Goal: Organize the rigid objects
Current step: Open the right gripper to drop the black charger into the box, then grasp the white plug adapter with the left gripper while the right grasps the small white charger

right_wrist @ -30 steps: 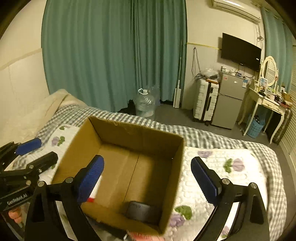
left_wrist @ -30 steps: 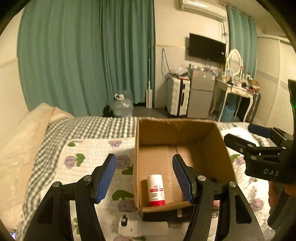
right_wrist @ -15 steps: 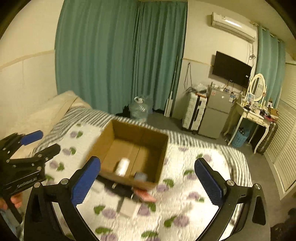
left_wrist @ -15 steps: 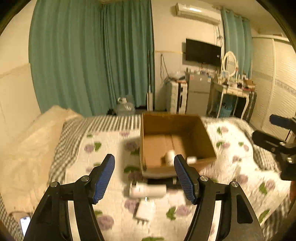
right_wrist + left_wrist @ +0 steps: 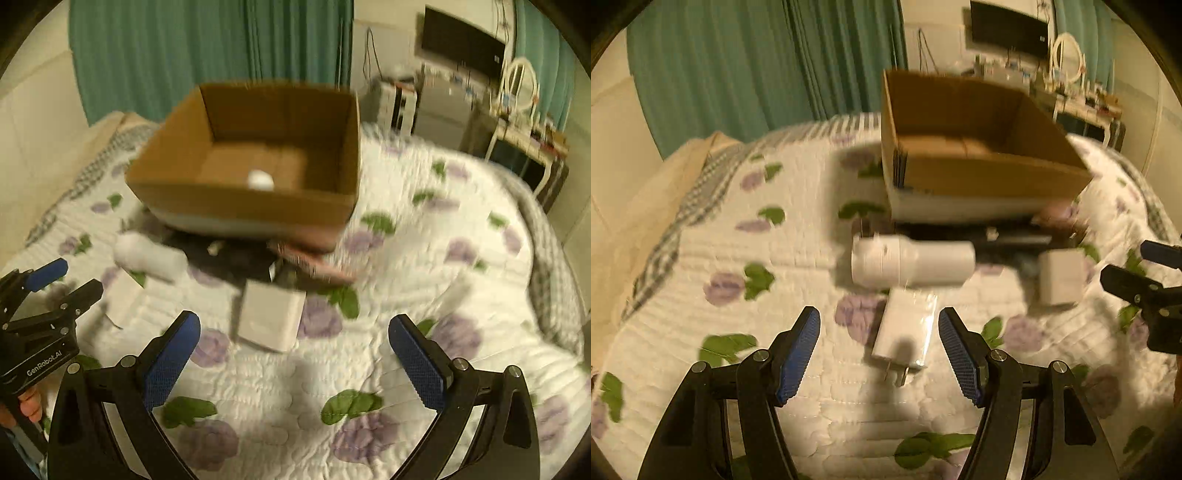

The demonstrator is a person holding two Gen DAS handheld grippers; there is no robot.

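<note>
An open cardboard box (image 5: 979,177) sits on the floral quilt; it also shows in the right wrist view (image 5: 236,199) with a white bottle top (image 5: 260,180) inside. A white bottle (image 5: 912,264) lies on its side before the box. A white plug charger (image 5: 905,332) lies between my left gripper's open fingers; the left gripper (image 5: 879,354) hovers just above it, empty. A white square adapter (image 5: 271,317) lies ahead of my right gripper (image 5: 295,354), which is open and empty. A black flat object (image 5: 993,240) and a pink one (image 5: 317,267) lie by the box.
The quilt (image 5: 424,280) covers the bed. Green curtains (image 5: 757,62), a TV (image 5: 461,40), a fridge and a dressing table (image 5: 524,129) stand beyond. A beige pillow (image 5: 639,206) lies left.
Both grippers pulled back from the box, then dropped low toward the quilt. The white charger now sits between the left fingers and the square adapter in front of the right gripper.
</note>
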